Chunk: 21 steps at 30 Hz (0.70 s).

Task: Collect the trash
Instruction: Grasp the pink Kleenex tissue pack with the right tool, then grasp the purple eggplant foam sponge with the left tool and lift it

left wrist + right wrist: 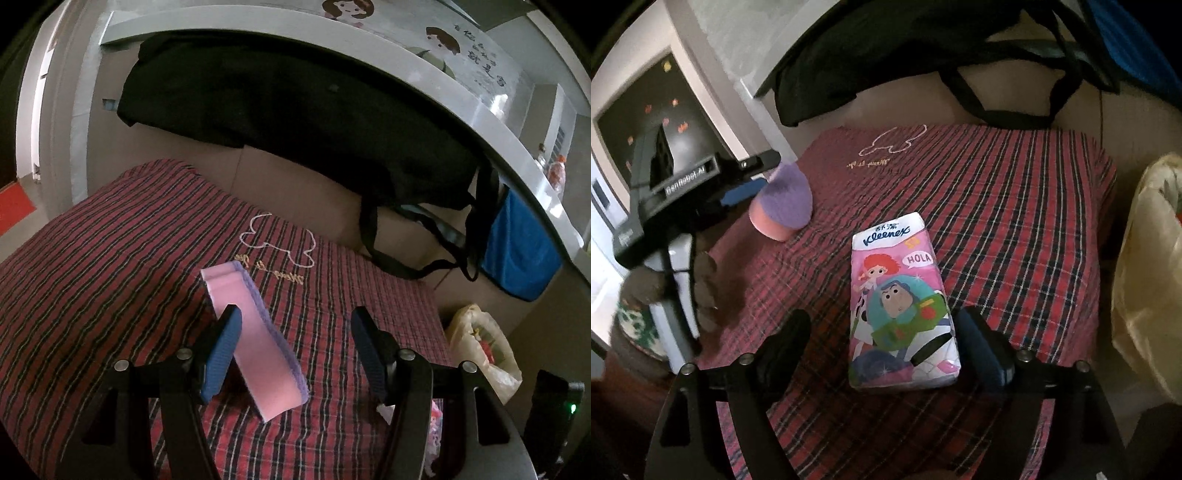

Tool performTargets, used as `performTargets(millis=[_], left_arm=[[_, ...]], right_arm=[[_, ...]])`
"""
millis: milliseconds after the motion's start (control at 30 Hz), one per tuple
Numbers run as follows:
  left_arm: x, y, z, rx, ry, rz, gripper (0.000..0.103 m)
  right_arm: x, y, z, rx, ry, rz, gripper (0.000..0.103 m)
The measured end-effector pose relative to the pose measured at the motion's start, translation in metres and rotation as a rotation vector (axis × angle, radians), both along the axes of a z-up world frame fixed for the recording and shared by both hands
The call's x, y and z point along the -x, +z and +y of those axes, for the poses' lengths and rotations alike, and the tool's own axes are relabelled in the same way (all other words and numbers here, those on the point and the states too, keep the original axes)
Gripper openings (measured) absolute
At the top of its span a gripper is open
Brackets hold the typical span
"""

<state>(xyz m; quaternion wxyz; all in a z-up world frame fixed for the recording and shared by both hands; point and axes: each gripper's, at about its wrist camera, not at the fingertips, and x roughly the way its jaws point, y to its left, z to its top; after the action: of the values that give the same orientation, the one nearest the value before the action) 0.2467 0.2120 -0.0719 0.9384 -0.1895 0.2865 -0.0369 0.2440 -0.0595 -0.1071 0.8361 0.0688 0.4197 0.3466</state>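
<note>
- Left gripper (295,354): jaws spread wide; pink-and-purple sponge (255,339) leans against its left pad only, unclamped, above the plaid cushion (110,258).
- Right gripper (886,347): jaws wide apart, straddling the Kleenex tissue pack (901,306) lying flat on the cushion, pads clear.
- Yellowish plastic bag (1145,277): beside cushion's right edge.

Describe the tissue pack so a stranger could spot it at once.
Find the red plaid cushion. Near its front edge, between the open right gripper fingers, lies a flat pink plastic tissue pack. Unlike the pink-and-purple sponge nearby, it bears cartoon characters.
</note>
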Motion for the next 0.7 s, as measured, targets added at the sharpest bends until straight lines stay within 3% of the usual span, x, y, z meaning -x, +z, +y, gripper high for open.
performTargets(millis=[100, 300, 333, 367, 433, 567, 700], left_arm=[[0.001, 0.001, -0.003, -0.008, -0.005, -0.003, 0.061], [0.0, 0.002, -0.003, 0.001, -0.009, -0.006, 0.061], [0.001, 0.003, -0.002, 0.006, -0.008, -0.006, 0.061], [0.003, 0.004, 0.001, 0.011, -0.001, -0.007, 0.061], [0.009, 0.008, 0.006, 0.01, 0.03, -0.016, 0.061], [0.025, 0.011, 0.02, -0.024, 0.154, -0.02, 0.062], [0.018, -0.002, 0.025, 0.042, 0.149, 0.045, 0.063]], right_arm=[[-0.004, 0.002, 0.001, 0.008, 0.025, 0.021, 0.079], [0.005, 0.005, 0.051, 0.333, 0.099, -0.19, 0.076], [0.002, 0.005, 0.058, 0.347, 0.12, -0.196, 0.068], [-0.001, 0.003, 0.06, 0.349, 0.133, -0.192, 0.058], [-0.007, 0.005, 0.062, 0.334, 0.143, -0.189, 0.049], [-0.013, 0.007, 0.054, 0.268, 0.156, -0.146, 0.043], [-0.009, 0.006, 0.045, 0.245, 0.121, -0.137, 0.043]])
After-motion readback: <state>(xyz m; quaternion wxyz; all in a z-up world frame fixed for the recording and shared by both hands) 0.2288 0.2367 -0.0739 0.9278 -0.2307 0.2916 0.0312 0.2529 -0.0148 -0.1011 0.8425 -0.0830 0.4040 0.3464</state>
